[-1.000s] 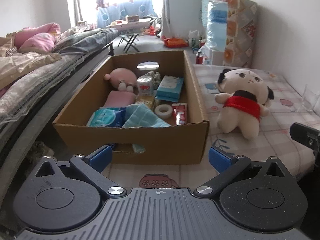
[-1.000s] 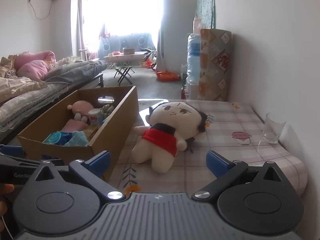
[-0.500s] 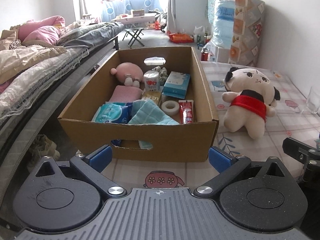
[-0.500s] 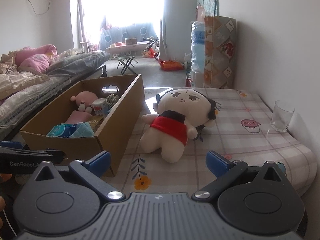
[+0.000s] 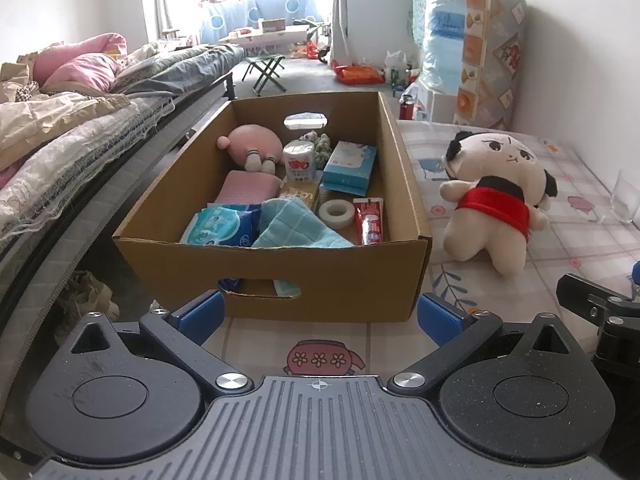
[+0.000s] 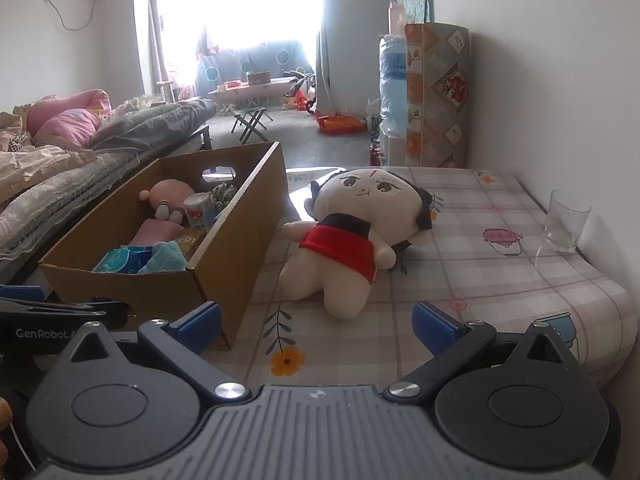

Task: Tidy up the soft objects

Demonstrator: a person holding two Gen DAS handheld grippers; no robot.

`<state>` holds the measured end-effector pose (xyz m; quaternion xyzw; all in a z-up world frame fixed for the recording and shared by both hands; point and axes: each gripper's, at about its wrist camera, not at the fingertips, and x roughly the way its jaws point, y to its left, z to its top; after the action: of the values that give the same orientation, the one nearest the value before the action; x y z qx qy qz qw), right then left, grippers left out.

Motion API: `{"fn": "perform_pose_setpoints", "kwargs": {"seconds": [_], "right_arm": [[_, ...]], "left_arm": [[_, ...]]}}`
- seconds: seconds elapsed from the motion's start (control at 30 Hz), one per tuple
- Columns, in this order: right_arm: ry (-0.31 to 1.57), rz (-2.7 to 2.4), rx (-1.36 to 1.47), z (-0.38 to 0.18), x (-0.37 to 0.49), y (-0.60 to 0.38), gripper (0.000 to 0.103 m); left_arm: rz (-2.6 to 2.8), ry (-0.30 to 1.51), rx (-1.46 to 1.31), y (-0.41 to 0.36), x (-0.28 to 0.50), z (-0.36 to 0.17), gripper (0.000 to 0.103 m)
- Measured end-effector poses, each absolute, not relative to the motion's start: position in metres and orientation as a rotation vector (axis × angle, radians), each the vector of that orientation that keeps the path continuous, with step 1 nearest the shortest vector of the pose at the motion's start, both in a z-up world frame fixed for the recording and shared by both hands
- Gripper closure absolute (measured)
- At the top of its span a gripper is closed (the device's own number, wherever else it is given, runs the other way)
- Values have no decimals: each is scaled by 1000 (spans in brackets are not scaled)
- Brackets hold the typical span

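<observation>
A: Looking through my left wrist camera: left gripper [image 5: 319, 314] spread wide, gripping nothing, facing one cardboard box [image 5: 320, 276]. One pink plush [image 5: 251, 145] lies inside it.

B: Right wrist?

A: My right gripper [image 6: 316, 326] gapes empty; one red-shirted doll [image 6: 352, 236] lies just right of the box.

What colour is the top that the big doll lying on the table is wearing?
Red, with a black band at the chest; the doll shows best in the right wrist view.

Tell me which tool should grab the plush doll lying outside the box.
Right. The right tool is open and faces the plush doll directly; the left tool faces the cardboard box, doll off to its side.
</observation>
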<state>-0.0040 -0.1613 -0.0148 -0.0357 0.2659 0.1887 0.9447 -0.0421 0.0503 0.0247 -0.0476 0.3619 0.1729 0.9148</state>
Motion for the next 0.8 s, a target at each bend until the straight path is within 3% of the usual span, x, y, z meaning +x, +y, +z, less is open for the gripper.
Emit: {"fn": "perform_pose_setpoints", "kwargs": {"seconds": [0.8], "right_arm": [[550,381,-72,-18,1,-161,0]], "left_arm": [[345,767,-101,52,-37,18,0]]}}
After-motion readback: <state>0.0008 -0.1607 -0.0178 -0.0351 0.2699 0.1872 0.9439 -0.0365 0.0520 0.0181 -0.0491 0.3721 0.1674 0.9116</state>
